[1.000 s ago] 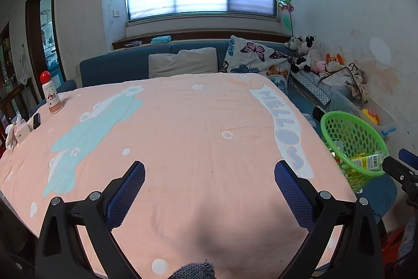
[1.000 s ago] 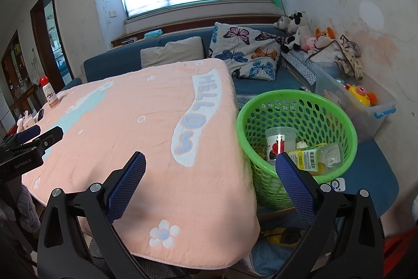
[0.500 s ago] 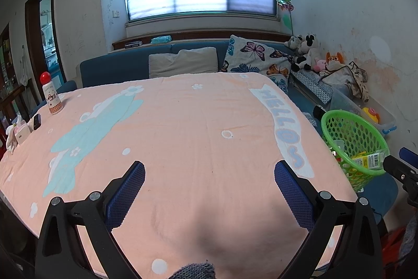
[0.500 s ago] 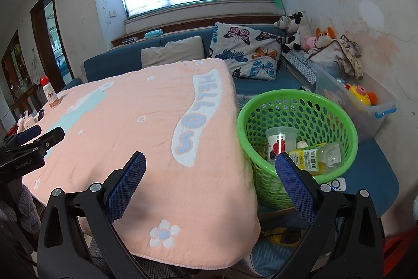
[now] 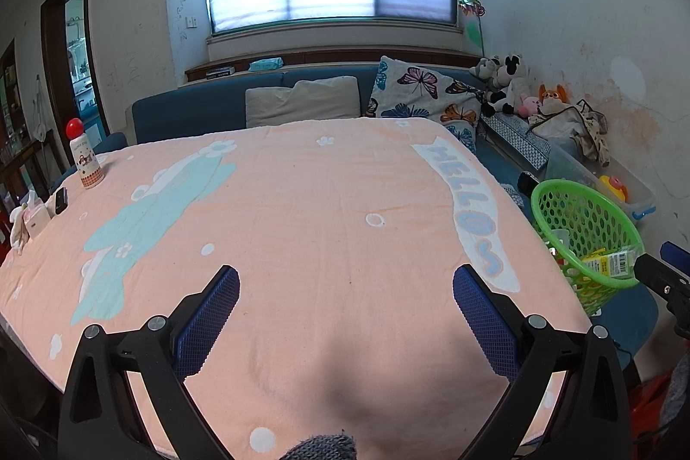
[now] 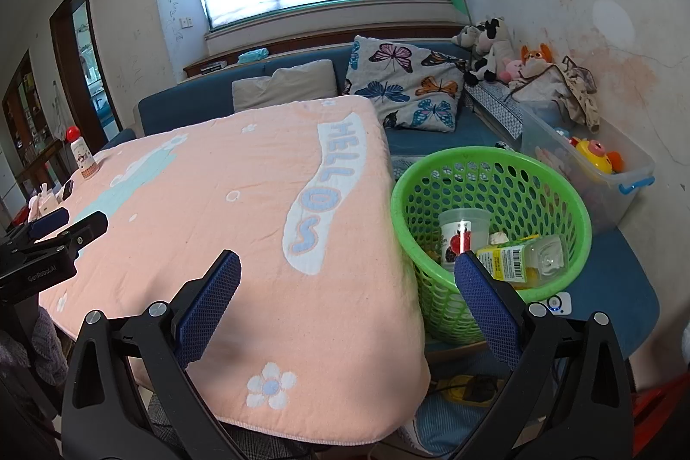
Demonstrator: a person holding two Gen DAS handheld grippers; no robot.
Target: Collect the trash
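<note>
Hardly anything has changed over the last second: both pairs of tongs hang where they were, and the room looks the same from either side. The left tongs (image 5: pixel 345 300) sit wide open over the middle of the peach-covered surface (image 5: pixel 302 210), gripping nothing. The right tongs (image 6: pixel 347 287) are just as wide open and empty, hovering over the surface's near right corner, with the green basket (image 6: pixel 435 167) just beside that edge.

The trash is already in the basket: a clear plastic cup (image 6: pixel 463 233) with a red fruit label stands inside, and a flattened bottle with a yellow label (image 6: pixel 524 261) lies against it. Some smaller scraps lie beneath them, too small to name.

On the surface itself only a few things stand at the far left edge: a small bottle with a red cap (image 5: pixel 85 154), a dark little device (image 5: pixel 60 200) and a pale tissue pack (image 5: pixel 35 218). None of these looks like rubbish to me. With nothing moving and both tongs free, I judge the collecting to be finished, or near enough.
</note>
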